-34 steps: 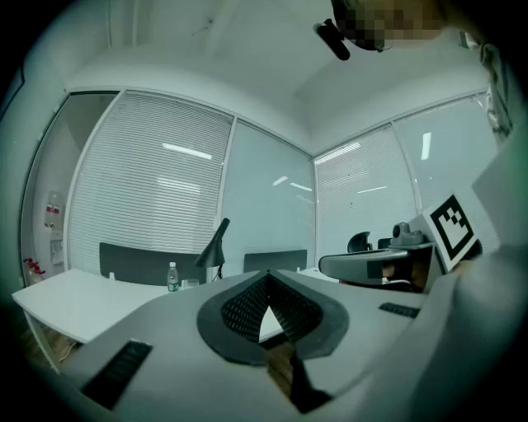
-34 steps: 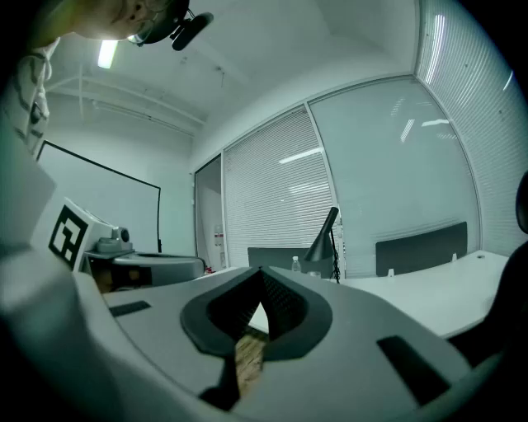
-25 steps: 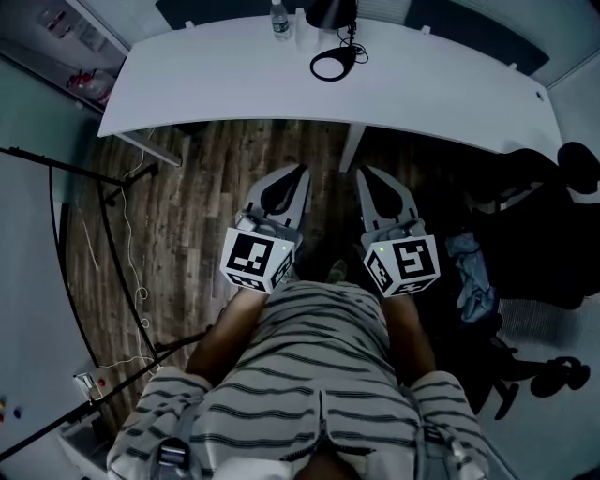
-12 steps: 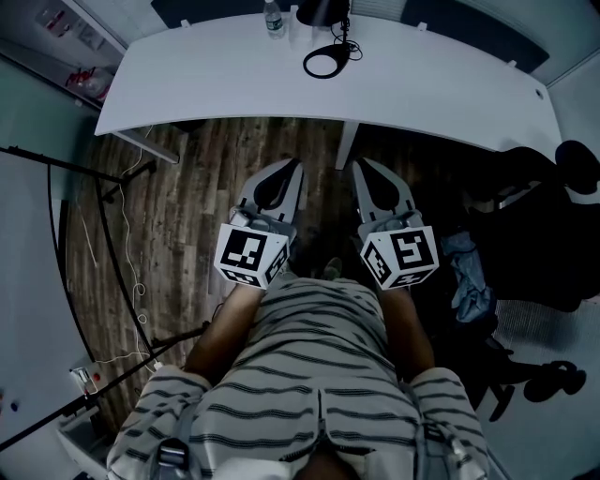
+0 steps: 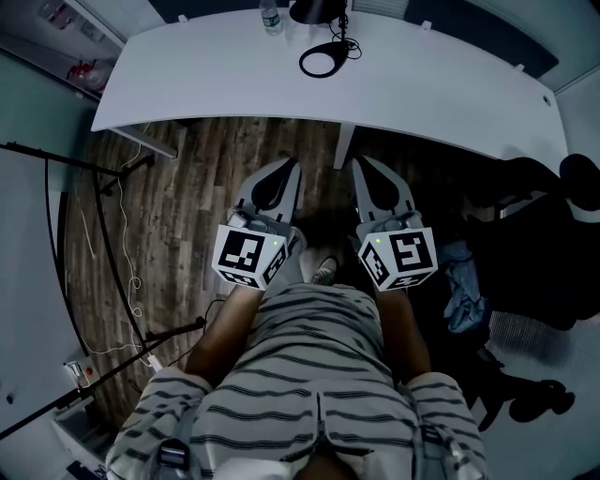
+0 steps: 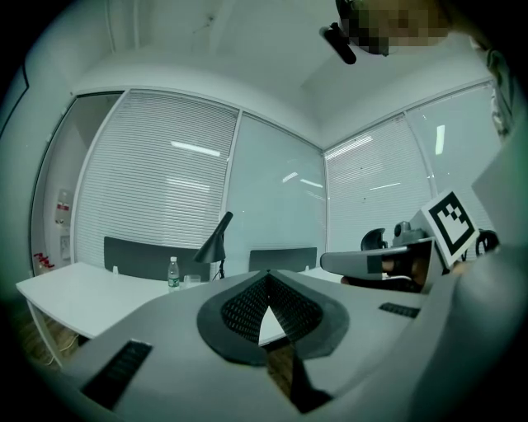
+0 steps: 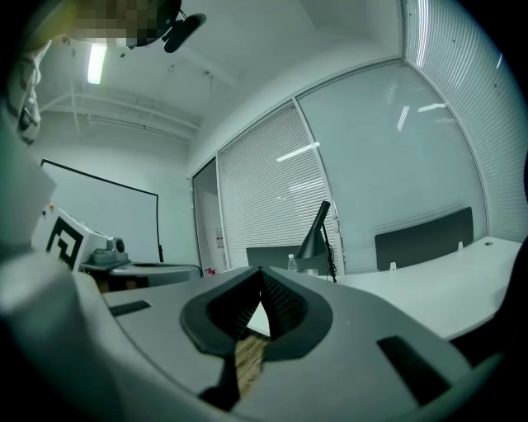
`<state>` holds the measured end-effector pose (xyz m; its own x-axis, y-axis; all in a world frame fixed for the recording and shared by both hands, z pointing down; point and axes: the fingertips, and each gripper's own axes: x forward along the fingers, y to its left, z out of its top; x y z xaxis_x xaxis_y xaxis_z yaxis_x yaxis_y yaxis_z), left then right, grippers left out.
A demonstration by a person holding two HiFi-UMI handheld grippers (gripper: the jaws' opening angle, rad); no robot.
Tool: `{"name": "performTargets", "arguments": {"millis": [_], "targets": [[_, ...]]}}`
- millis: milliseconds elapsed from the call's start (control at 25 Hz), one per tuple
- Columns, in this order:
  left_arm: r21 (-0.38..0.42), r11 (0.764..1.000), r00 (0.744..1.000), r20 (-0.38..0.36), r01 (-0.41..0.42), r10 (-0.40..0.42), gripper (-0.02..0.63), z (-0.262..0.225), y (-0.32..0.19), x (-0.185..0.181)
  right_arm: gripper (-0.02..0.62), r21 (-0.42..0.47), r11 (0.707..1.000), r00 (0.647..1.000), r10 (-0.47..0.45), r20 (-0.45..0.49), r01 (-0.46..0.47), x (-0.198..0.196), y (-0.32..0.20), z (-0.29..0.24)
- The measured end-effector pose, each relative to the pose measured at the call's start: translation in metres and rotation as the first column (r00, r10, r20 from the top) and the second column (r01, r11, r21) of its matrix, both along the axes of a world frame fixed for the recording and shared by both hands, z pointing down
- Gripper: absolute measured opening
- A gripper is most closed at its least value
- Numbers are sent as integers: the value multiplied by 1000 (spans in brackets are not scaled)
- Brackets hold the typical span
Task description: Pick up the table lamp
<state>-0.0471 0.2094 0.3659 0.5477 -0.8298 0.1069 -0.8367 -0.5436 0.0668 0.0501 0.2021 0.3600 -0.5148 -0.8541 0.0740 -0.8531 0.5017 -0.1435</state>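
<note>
Head view shows we have yet to reach the table lamp [image 5: 317, 11], top centre on the desk [image 5: 450, 94], with our left gripper [image 5: 294, 167] and right gripper [image 5: 360, 167] both closed and empty.

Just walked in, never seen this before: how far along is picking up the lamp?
Nothing looks done yet: the table lamp stands untouched at the far edge of the white table, beside a water bottle. In hand: nothing; the left gripper and right gripper are shut and empty, over the wood floor short of the table. Left: reach the lamp, open, grip, lift.
</note>
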Motion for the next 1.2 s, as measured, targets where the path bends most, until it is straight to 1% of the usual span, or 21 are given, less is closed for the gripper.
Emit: {"name": "performTargets", "arguments": {"millis": [200, 360, 560, 840, 1040, 1200], "targets": [[-13, 1000, 1000, -11, -14, 14, 8, 13, -40, 0, 11, -6, 1000, 1000, 10, 2, -10, -1, -39, 11], [-11, 999, 999, -9, -37, 37, 8, 18, -84, -2, 11, -16, 999, 999, 42, -11, -43, -1, -84, 19], [-29, 998, 998, -10, -58, 58, 8, 24, -145, -5, 11, -34, 997, 997, 70, -15, -70, -3, -140, 21], [-34, 995, 995, -16, -99, 98, 8, 16, -212, -17, 11, -50, 993, 995, 103, -16, -104, -19, -210, 20], [-38, 990, 991, -23, -135, 134, 8, 11, -255, -25, 11, -54, 990, 991, 130, -27, -131, -31, -250, 16], [-42, 985, 986, -30, -167, 166, 8, 9, -283, -29, 11, -76, 982, 985, 170, -38, -172, -32, -277, 24]]}}
